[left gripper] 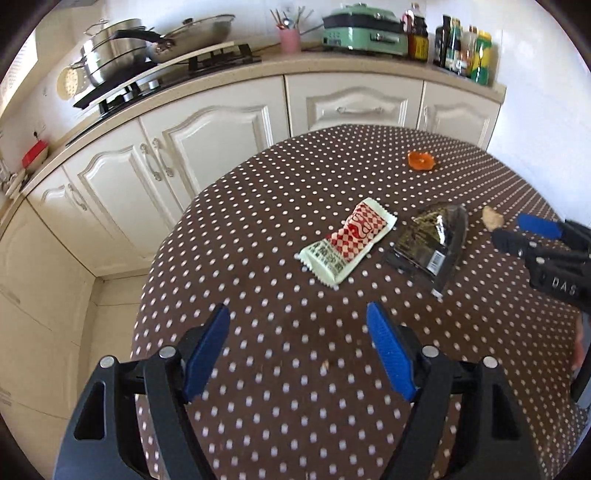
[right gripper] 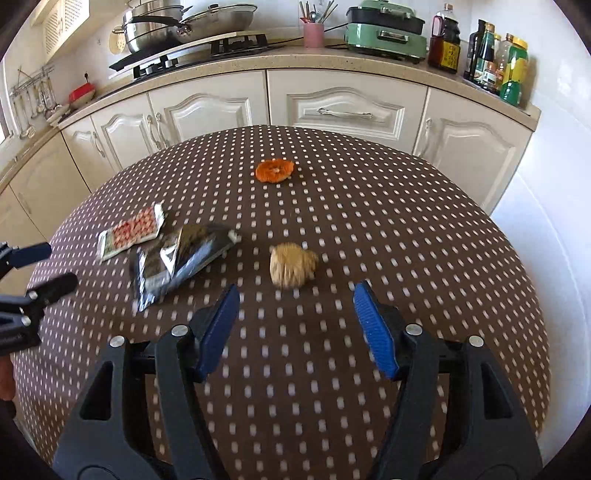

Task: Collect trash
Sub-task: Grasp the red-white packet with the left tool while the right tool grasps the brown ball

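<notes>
On the brown polka-dot table (left gripper: 280, 369) lie a red-and-white snack wrapper (left gripper: 347, 245), a dark shiny wrapper (left gripper: 430, 243), a tan crumpled paper ball (left gripper: 493, 218) and an orange peel (left gripper: 421, 161). My left gripper (left gripper: 297, 321) is open and empty, short of the red-and-white wrapper. In the right wrist view my right gripper (right gripper: 295, 299) is open and empty, just short of the paper ball (right gripper: 291, 267). The dark wrapper (right gripper: 177, 260), red-and-white wrapper (right gripper: 131, 230) and peel (right gripper: 275, 170) show there too. The right gripper (left gripper: 524, 230) also shows from the left wrist view, the left gripper (right gripper: 40, 267) from the right.
Cream kitchen cabinets (right gripper: 332, 107) and a counter stand beyond the table's far edge, with a stove and pots (right gripper: 177, 26), a pink utensil cup (right gripper: 314, 33), a green appliance (right gripper: 384, 33) and bottles (right gripper: 495, 59). A white wall is at the right.
</notes>
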The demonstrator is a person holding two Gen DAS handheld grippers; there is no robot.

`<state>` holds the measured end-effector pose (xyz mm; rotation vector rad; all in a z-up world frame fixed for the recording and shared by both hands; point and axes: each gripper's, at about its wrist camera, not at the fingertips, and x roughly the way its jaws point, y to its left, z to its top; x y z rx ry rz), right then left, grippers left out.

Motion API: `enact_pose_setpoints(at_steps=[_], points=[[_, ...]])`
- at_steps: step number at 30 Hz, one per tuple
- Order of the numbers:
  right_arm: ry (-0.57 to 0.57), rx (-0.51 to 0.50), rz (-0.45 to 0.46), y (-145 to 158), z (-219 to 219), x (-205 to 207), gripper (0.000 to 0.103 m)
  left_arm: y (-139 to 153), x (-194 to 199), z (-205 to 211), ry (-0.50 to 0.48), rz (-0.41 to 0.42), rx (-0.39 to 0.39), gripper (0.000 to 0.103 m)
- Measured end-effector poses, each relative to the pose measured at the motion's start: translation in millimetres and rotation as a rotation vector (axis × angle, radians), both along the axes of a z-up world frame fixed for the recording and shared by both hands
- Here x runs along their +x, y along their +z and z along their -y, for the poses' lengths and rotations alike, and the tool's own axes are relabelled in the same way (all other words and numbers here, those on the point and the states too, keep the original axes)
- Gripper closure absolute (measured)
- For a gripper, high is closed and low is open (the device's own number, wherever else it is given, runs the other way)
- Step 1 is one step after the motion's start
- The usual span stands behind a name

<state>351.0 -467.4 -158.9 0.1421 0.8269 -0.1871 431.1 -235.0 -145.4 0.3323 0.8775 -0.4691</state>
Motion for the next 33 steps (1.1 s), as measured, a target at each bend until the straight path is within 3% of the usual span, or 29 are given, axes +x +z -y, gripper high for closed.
enact_pose_setpoints(at_steps=[3,5,6,21,22,24,26,30,33], points=[[-0.005,0.018,-0.012,-5,9,14,0.040,-3,13,6,0.000,0.001,0.016,0.028],[0.001,0.017,-0.031,-8,11,21,0.068,-4,19,10,-0.001,-0.002,0.020,0.028],[0.003,0.012,-0.032,-7,10,21,0.074,-6,23,13,-0.003,0.000,0.027,0.028],[0.044,0.040,0.001,-2,7,19,0.075,-15,47,51,-0.048,0.039,0.064,0.029],[0.045,0.040,0.001,-2,7,20,0.075,-15,46,51,-0.051,0.033,0.056,0.033],[0.050,0.036,0.002,-2,6,20,0.075,-14,45,52,-0.091,-0.011,0.003,0.058],[0.054,0.029,0.004,-1,3,19,0.075,-14,42,55,-0.098,-0.003,0.021,0.060],[0.061,0.018,0.016,1,-2,17,0.075,-14,32,57,-0.106,0.011,0.027,0.081],[0.059,0.010,0.032,3,-5,14,0.076,-12,24,53,-0.099,0.019,0.013,0.088]])
